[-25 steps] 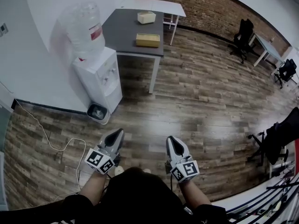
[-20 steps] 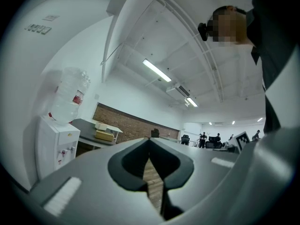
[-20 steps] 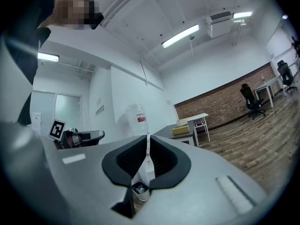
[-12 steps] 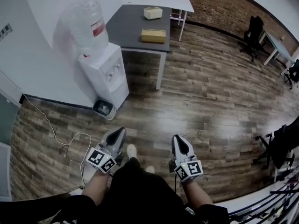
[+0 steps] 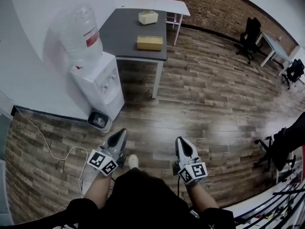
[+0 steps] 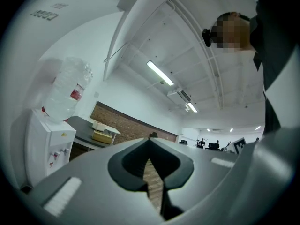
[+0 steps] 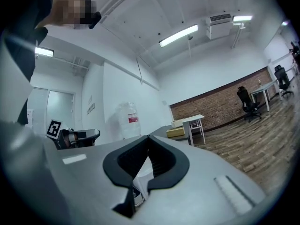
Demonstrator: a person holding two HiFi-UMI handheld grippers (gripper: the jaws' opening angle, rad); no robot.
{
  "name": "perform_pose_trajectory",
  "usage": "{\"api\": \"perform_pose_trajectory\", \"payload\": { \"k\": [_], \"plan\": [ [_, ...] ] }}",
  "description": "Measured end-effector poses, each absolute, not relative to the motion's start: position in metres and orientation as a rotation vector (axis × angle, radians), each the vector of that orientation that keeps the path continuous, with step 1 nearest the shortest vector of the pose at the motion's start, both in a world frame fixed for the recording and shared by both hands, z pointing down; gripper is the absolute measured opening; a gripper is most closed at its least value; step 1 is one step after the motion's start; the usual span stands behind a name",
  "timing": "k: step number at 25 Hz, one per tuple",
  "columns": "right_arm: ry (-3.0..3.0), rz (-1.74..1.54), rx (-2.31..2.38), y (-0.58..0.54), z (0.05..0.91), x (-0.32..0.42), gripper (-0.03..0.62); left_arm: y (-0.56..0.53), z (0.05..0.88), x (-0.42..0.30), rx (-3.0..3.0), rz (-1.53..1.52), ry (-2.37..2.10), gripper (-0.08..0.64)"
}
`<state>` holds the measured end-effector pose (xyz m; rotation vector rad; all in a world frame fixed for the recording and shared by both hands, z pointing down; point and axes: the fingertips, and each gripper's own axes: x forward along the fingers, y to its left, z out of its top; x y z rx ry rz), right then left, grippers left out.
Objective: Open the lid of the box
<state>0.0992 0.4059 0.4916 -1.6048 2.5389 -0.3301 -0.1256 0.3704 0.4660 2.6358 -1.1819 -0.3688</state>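
**Head view.** The person stands on the wood floor, well apart from the dark tabletop (image 5: 125, 30). Two boxes rest on it.
- The yellow box (image 5: 149, 43) sits just inside the near edge, toward the near right corner, with its long axis along that edge.
- The pale box (image 5: 148, 17) sits behind it, by the far edge.
- Which box the task means cannot be told, and both lids look down.

Both boxes lie ahead of the jaws, about midway between the lines of the left gripper (image 5: 122, 132) and the right gripper (image 5: 180, 140). Neither hand is plainly the nearer, so the coming move is judged to be an approach to the near edge before any reach.

**Left gripper view.** The left gripper (image 6: 150, 140) is clenched with its tips meeting. Nothing is between them, and only floor shows through the slit. The yellow box (image 6: 102, 137) stands far off, left of the tips, with the pale box (image 6: 99, 126) just above it.

**Right gripper view.** The right gripper (image 7: 148, 137) has just been closing. Its jaws are now together and hold nothing. The yellow box (image 7: 175, 132) and the pale box (image 7: 178, 123) lie far off, right of the tips.

**Writing.**
- The water bottle (image 5: 80, 32) on the dispenser (image 5: 99, 82) has a red label, but its print is too small to read.
- The wall lettering (image 7: 90, 108) is likewise illegible.
- The marker cubes show only black-and-white square patterns.
- No print can be made out on either box.
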Motion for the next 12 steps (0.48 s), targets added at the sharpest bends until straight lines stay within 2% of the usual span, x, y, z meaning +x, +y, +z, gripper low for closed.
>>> {"api": "perform_pose_trajectory", "payload": {
  "k": [12],
  "plan": [
    [2.544,-0.276,-1.62,0.32,0.474,0.06,0.003,0.286,0.457,-0.162,2.659,-0.435,-1.163,-0.002]
  ]
}}
